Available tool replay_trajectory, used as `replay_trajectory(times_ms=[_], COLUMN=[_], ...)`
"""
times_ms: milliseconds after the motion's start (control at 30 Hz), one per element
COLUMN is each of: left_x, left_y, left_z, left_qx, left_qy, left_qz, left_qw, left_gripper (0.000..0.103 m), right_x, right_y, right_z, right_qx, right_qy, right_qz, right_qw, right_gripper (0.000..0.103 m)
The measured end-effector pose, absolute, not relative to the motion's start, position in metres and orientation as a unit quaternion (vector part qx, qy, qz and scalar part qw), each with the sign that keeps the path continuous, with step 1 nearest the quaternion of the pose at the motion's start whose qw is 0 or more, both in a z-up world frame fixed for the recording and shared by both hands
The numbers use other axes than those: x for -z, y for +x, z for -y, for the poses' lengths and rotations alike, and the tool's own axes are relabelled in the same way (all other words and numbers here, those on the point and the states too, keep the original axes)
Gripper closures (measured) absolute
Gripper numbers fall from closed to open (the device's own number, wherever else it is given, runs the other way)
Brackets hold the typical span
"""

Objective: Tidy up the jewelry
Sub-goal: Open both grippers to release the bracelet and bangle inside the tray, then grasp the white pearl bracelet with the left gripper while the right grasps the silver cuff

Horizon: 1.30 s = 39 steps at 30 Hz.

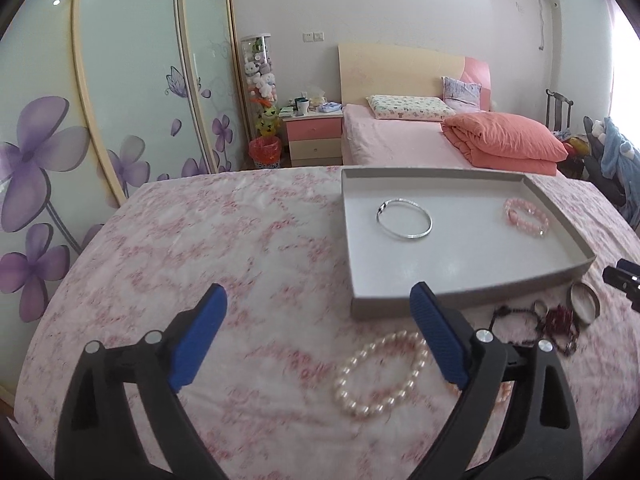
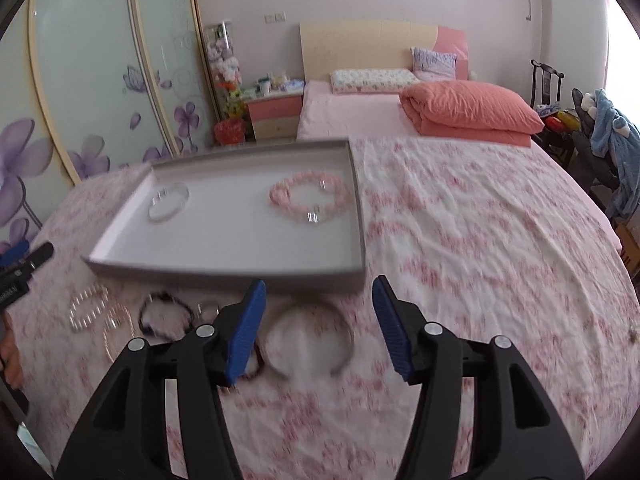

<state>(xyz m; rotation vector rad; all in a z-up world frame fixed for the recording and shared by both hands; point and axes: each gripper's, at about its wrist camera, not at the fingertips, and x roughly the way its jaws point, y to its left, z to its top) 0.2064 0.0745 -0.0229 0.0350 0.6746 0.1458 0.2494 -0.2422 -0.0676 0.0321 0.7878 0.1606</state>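
Observation:
A grey tray (image 1: 472, 294) (image 2: 224, 270) lies on the pink floral bedspread. In it are a silver bangle (image 1: 404, 219) (image 2: 168, 202) and a pink bead bracelet (image 1: 526, 216) (image 2: 308, 198). In front of the tray lie a white pearl bracelet (image 1: 380, 372) (image 2: 86, 308), a dark bead bracelet (image 1: 558, 326) (image 2: 164, 316) and a wide silver bangle (image 1: 585, 303) (image 2: 310, 334). My left gripper (image 1: 318, 336) is open, its right finger beside the pearl bracelet. My right gripper (image 2: 318, 328) is open over the wide silver bangle.
The bedspread (image 2: 480, 240) stretches right of the tray. A folded orange quilt (image 1: 506, 140) and pillows lie at the bed's head. A nightstand (image 1: 314, 136), a red bin (image 1: 264, 152) and flowered wardrobe doors (image 1: 60, 140) stand at the left. A chair with clothes (image 2: 600, 128) stands at the right.

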Motion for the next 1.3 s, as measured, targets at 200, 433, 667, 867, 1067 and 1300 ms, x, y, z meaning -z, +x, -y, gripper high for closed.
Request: replay_trajectory(times_ms=[200, 433, 667, 867, 1067, 1300], left_x=[0.034, 0.043, 0.049, 0.055, 0.063, 0.081], left_y=[0.192, 0.188, 0.186, 0.185, 0.189, 0.208], left_z=[-0.078, -0.083, -0.087, -0.086, -0.083, -0.072], left_qx=[-0.062, -0.056, -0.057, -0.051, -0.048, -0.039], left_qy=[0.022, 0.012, 0.010, 0.010, 0.015, 0.035], left_qz=[-0.345, -0.353, -0.362, -0.370, -0.390, -0.432], left_qw=[0.936, 0.934, 0.930, 0.928, 0.919, 0.900], left_gripper=[0.011, 0.009, 0.009, 0.009, 0.009, 0.047], right_x=[0.098, 0.104, 0.104, 0.105, 0.106, 0.106], right_y=[0.238, 0.245, 0.261, 0.266, 0.260, 0.259], right_z=[0.240, 0.229, 0.222, 0.220, 0.224, 0.224], right_qx=[-0.073, -0.071, -0.063, -0.057, -0.045, -0.046], right_qy=[-0.009, -0.024, -0.018, -0.012, -0.007, -0.006], right_qz=[-0.427, -0.442, -0.440, -0.433, -0.429, -0.429], right_qw=[0.901, 0.894, 0.896, 0.900, 0.902, 0.902], right_gripper=[0.037, 0.029, 0.028, 0.035, 0.035, 0.035])
